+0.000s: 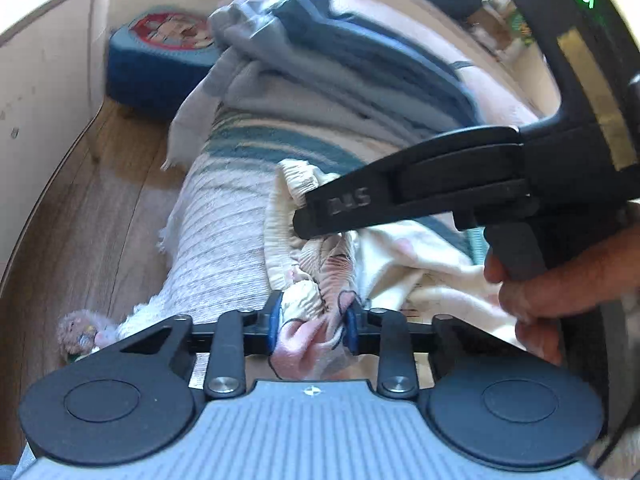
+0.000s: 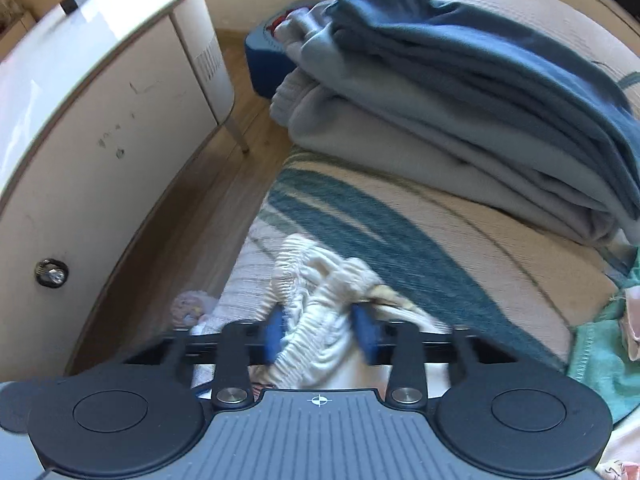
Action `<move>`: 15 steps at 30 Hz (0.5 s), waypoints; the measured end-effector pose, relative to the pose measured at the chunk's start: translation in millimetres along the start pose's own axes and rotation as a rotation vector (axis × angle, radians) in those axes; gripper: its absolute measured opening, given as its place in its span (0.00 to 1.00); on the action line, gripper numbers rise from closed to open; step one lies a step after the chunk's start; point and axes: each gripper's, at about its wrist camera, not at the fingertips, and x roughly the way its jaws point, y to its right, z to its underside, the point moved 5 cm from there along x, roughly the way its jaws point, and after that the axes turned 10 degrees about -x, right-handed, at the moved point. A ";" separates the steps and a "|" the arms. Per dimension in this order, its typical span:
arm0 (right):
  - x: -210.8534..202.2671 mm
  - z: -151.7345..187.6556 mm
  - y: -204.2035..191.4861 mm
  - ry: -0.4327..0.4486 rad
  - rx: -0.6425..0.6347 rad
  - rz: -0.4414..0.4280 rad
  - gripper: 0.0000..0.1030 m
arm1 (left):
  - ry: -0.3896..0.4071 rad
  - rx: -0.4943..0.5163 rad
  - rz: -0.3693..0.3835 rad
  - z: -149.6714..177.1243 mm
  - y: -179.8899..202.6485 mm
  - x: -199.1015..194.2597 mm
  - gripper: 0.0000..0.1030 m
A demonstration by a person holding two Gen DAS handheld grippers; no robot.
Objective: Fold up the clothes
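Already a stack of folded clothes sits on the bed; the small cream garment lies crumpled in front, unfolded. Both tools tilt steeply down: left claw pinches its pink-printed edge, right claw its ribbed cuff.

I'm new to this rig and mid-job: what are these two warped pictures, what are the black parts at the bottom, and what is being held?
Each picture comes from a fisheye camera on a hand-held gripper, looking along its two fingers; no robot arm is involved. The left wrist view shows the left gripper shut on the cream and pink garment, and also the right gripper with the person's hand on its handle. The right wrist view shows the right gripper shut on the garment's ribbed cream edge. All this lies on a striped blanket, with a stack of folded clothes behind.
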 end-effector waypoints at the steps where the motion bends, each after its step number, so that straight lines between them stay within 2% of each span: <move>1: -8.2 1.3 4.1 0.036 0.015 -0.035 0.17 | 0.022 0.022 0.013 1.3 5.6 -7.9 0.25; 5: -53.6 15.5 10.7 0.198 -0.001 -0.095 0.11 | 0.063 0.079 0.096 10.0 31.8 -39.0 0.25; 9: -93.2 37.2 39.1 0.283 0.071 -0.132 0.11 | 0.075 0.148 0.148 27.7 65.4 -58.9 0.25; 13: -129.3 69.9 67.3 0.344 0.136 -0.134 0.11 | 0.004 0.217 0.260 63.6 106.9 -61.2 0.24; 15: -142.4 92.4 82.5 0.361 0.177 -0.119 0.11 | -0.049 0.296 0.288 85.2 129.2 -56.0 0.24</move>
